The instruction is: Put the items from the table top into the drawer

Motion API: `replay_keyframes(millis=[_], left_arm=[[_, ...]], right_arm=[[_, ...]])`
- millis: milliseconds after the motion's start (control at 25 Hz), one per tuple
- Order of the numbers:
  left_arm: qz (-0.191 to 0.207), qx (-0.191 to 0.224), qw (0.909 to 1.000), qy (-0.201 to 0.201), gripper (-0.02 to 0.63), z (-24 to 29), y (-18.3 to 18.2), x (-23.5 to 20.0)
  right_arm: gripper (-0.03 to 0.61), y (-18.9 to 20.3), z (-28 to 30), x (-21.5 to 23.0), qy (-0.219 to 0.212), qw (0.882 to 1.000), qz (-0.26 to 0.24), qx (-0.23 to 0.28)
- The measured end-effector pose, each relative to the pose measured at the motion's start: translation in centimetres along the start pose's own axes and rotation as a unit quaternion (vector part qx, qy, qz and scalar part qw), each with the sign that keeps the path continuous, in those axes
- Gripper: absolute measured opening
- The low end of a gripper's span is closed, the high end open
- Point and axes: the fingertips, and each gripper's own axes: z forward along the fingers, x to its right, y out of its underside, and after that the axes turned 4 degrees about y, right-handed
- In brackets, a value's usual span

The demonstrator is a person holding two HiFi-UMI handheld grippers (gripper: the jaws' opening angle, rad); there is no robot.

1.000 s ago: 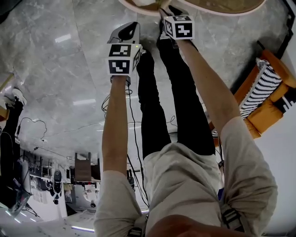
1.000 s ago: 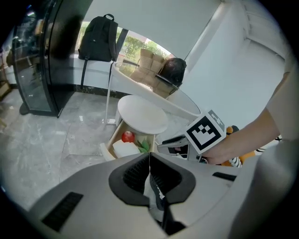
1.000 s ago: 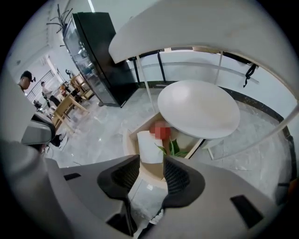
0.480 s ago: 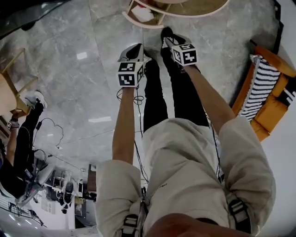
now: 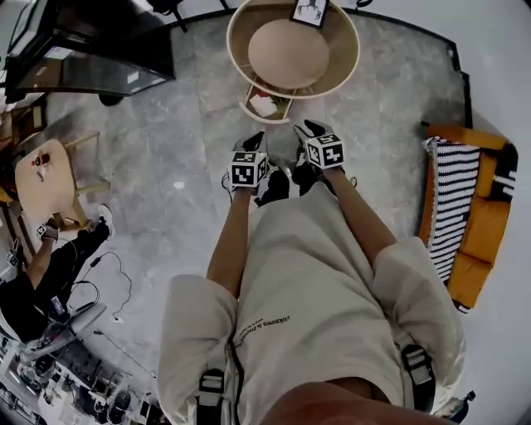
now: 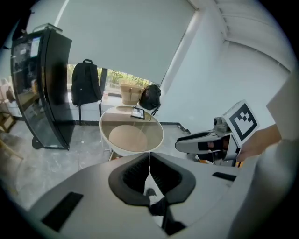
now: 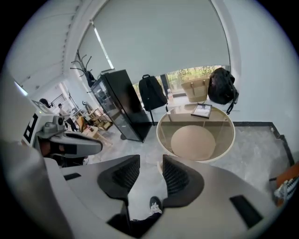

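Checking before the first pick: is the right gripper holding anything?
No, the right gripper has its jaws apart with nothing between them.

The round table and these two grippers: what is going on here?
A person stands a little way from the round table, holding a gripper in each hand. Neither carries anything: the left gripper has its jaws together, the right gripper has its jaws apart with only floor between them. One flat framed item lies at the table's far edge.
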Motion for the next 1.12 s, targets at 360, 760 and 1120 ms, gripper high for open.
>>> replay_keyframes(millis=[360,760,1120], left_arm=[[-0.007,0.057,0.9978,-0.032,0.021,-5.6,1.5,9.1],[0.015,0.056,0.9976,-0.037,0.021,-7.0,10.5,16.9],[0.024,0.068,0.9959,-0.055,0.021,-8.4,10.4,17.9]], right_arm=[[0.158,3.6,-9.6,-3.0,0.001,0.999,0.026,0.039],[0.149,9.8,-15.9,-2.7,-0.025,0.996,0.005,0.087],[0.149,12.1,-18.2,-3.0,-0.017,0.995,-0.019,0.097]])
